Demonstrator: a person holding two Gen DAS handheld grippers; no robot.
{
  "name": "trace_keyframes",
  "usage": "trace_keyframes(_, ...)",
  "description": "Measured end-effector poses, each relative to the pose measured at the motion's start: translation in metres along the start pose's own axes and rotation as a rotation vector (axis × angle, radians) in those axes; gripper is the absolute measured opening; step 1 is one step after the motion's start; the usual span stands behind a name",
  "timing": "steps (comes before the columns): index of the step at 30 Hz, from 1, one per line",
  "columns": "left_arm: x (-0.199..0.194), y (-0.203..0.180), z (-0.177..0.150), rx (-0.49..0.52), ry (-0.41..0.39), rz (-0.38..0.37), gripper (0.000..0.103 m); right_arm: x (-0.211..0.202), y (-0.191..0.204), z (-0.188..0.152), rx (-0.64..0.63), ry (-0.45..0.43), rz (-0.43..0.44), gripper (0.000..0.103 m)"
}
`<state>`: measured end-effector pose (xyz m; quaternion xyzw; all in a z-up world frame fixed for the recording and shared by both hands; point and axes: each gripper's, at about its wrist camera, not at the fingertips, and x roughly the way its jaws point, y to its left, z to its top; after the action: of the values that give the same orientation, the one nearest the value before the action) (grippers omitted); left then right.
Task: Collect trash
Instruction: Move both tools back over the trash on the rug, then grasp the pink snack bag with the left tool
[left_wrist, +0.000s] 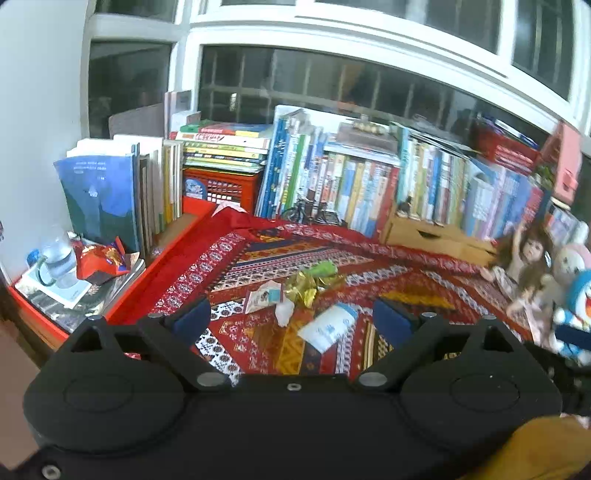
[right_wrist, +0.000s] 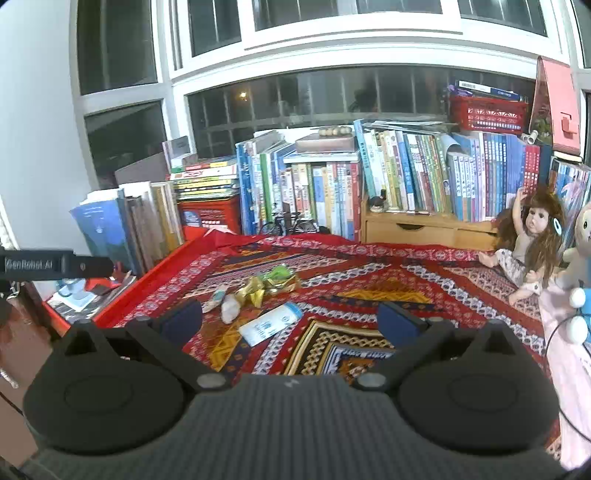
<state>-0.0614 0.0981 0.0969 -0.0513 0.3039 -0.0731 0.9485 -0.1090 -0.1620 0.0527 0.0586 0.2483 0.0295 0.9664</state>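
- The left gripper (left_wrist: 293, 319) hangs above the near part of a red patterned cloth (left_wrist: 406, 280), its blue-padded jaws spread wide with nothing between them.
- The right gripper (right_wrist: 290, 319) is likewise released and empty, above the same cloth (right_wrist: 369, 280).
- The trash sits in a loose cluster on the cloth, nearer its left edge than its right and well short of the far edge.
- A white bottle with a blue cap (left_wrist: 328, 326) (right_wrist: 269, 323) lies on its side, closest to the near edge.
- Just beyond it sit a crumpled white tissue (left_wrist: 284, 312) (right_wrist: 229, 309) and a small flat packet (left_wrist: 263, 297) (right_wrist: 216, 298).
- A crumpled gold foil wrapper (left_wrist: 308, 288) (right_wrist: 255, 290) lies behind those, touching a green wrapper (left_wrist: 325, 267) (right_wrist: 277, 274) farther back.
- Off the cloth's left edge, a red snack bag (left_wrist: 101, 260) rests on a red tray (left_wrist: 33, 306) beside a glass mug (left_wrist: 59, 258).
- Rows of books (left_wrist: 351, 181) (right_wrist: 406, 173) line the far edge.
- A doll (left_wrist: 524, 266) (right_wrist: 532, 243) sits at the far right corner.
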Motion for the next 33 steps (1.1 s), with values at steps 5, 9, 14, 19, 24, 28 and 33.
trace_keyframes(5, 0.044, 0.013, 0.009, -0.146, 0.037, -0.001, 0.095, 0.046, -0.001, 0.003, -0.069, 0.040, 0.042, 0.103)
trace_keyframes(9, 0.091, 0.021, 0.017, -0.243, 0.076, 0.032, 0.095, 0.107, 0.004, 0.004, -0.149, 0.122, 0.091, 0.103)
trace_keyframes(14, 0.165, 0.032, 0.027, -0.355, 0.160, 0.124, 0.095, 0.185, 0.007, 0.004, -0.209, 0.227, 0.170, 0.103)
trace_keyframes(19, 0.246, 0.043, 0.022, -0.432, 0.237, 0.213, 0.095, 0.251, 0.013, -0.010, -0.327, 0.273, 0.217, 0.103)
trace_keyframes(24, 0.301, 0.053, -0.002, -0.541, 0.284, 0.280, 0.095, 0.295, 0.019, -0.023, -0.389, 0.325, 0.288, 0.103)
trace_keyframes(28, 0.326, 0.062, -0.019, -0.650, 0.315, 0.331, 0.095, 0.320, 0.021, -0.032, -0.384, 0.367, 0.328, 0.103)
trace_keyframes(33, 0.351, 0.070, -0.031, -0.760, 0.347, 0.360, 0.095, 0.343, 0.026, -0.042, -0.408, 0.390, 0.342, 0.103)
